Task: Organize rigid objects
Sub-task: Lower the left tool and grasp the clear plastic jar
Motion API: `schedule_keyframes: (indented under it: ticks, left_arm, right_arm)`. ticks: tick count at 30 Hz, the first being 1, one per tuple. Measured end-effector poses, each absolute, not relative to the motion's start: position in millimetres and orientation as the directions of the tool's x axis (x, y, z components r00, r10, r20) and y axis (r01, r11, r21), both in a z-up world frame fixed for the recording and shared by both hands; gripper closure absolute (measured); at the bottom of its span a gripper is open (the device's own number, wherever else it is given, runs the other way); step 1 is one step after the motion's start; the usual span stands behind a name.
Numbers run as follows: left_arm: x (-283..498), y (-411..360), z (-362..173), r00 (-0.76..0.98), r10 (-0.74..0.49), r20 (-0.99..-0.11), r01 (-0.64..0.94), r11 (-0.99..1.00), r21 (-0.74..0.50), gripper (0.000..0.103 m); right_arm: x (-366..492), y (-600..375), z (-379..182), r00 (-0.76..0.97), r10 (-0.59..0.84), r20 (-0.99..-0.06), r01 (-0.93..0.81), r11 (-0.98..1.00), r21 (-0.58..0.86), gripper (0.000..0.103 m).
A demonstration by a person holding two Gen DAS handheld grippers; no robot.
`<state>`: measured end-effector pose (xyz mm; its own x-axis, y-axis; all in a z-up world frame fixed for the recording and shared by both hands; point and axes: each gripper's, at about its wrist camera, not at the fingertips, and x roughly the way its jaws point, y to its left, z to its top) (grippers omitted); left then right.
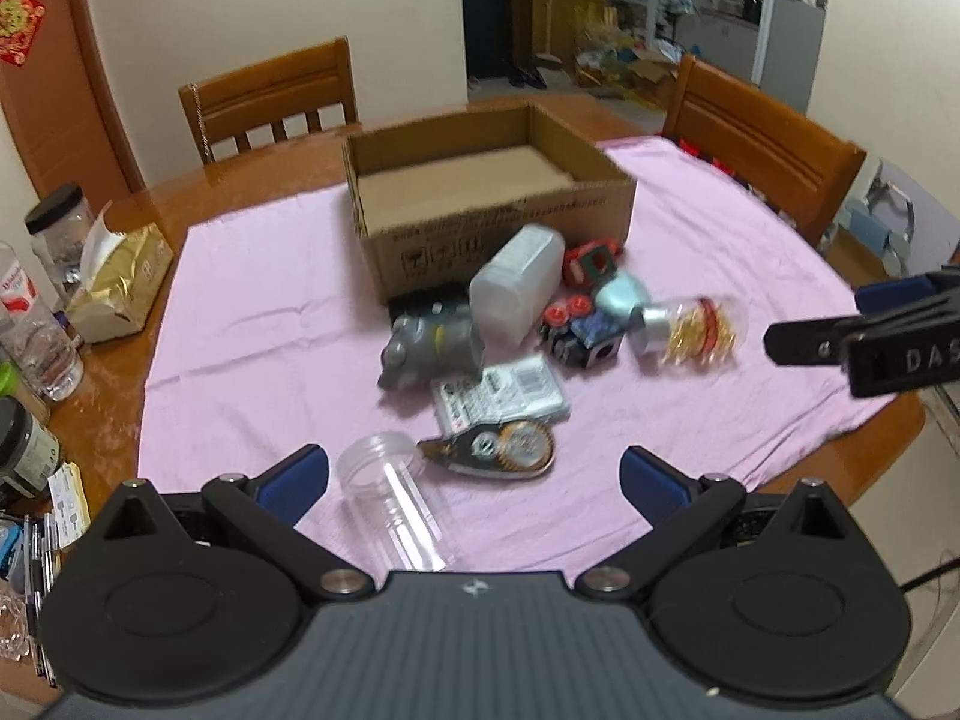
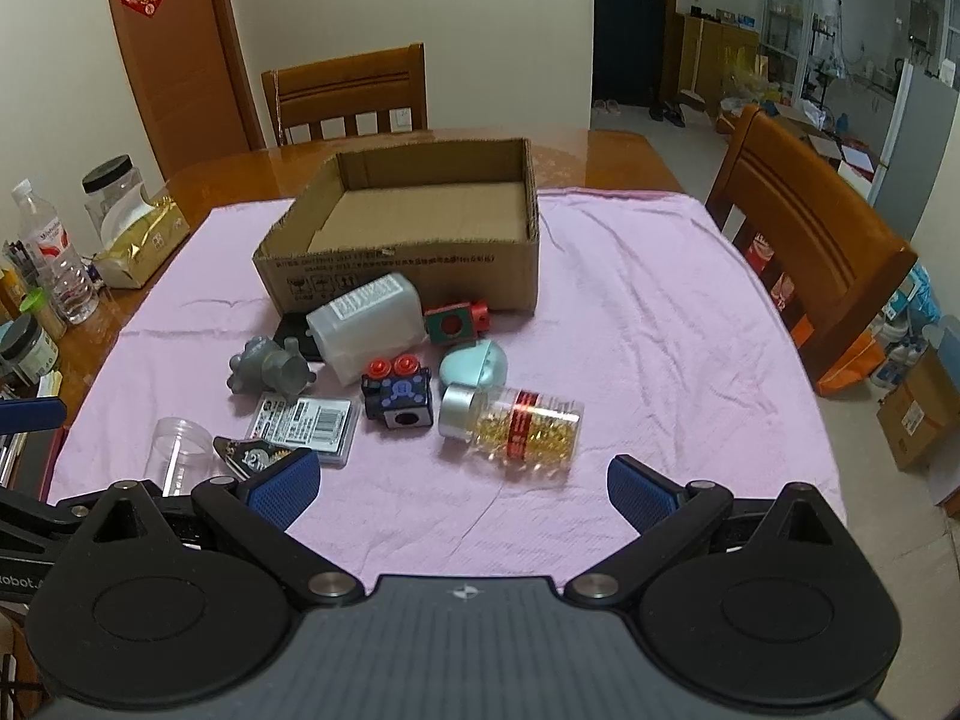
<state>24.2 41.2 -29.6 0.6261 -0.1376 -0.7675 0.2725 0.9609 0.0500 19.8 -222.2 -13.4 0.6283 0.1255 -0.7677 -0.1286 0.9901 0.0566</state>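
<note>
The cardboard box (image 2: 414,222) sits empty at twelve o'clock on the pink cloth (image 2: 660,360), open side up, seemingly meant to receive the clutter heaped just before it; the left tongs (image 1: 474,480) and right tongs (image 2: 462,486) both hover wide apart, gripping nothing. Nearest the right tongs lies the capsule bottle (image 2: 522,426) on its side at twelve o'clock; the clear jar (image 1: 384,492) lies at eleven o'clock of the left tongs, touching the correction tape (image 1: 498,450). The white container (image 2: 369,327), grey figure (image 2: 270,369) and toy blocks (image 2: 399,399) crowd together, so a clean grip probably needs outer pieces first; jars and a tissue pack (image 2: 141,246) line the bench (image 2: 210,180) edge at nine o'clock.
</note>
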Motion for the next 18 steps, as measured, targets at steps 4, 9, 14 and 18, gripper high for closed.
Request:
schedule_keyframes:
  ticks: [4, 9, 14, 18]
  left_arm:
    - [28, 56, -46, 0.595, -0.139, -0.792, 0.308, 0.949, 0.065, 0.001]
    - [32, 76, -69, 0.534, -0.114, -0.838, 0.333, 0.939, 0.084, 0.001]
    - [33, 89, -92, 0.478, -0.11, -0.871, 0.395, 0.913, 0.102, 0.001]
    - [37, 90, -106, 0.459, -0.089, -0.884, 0.462, 0.874, 0.152, 0.001]
  right_arm:
    - [23, -214, -27, 0.601, 0.12, -0.79, -0.11, 0.992, 0.067, 0.0]
    - [28, -204, -40, 0.57, 0.11, -0.814, -0.08, 0.994, 0.078, 0.0]
    - [33, -197, -48, 0.548, 0.095, -0.831, -0.059, 0.995, 0.075, 0.0]
    - [36, -193, -54, 0.531, 0.085, -0.843, -0.036, 0.996, 0.078, 0.0]
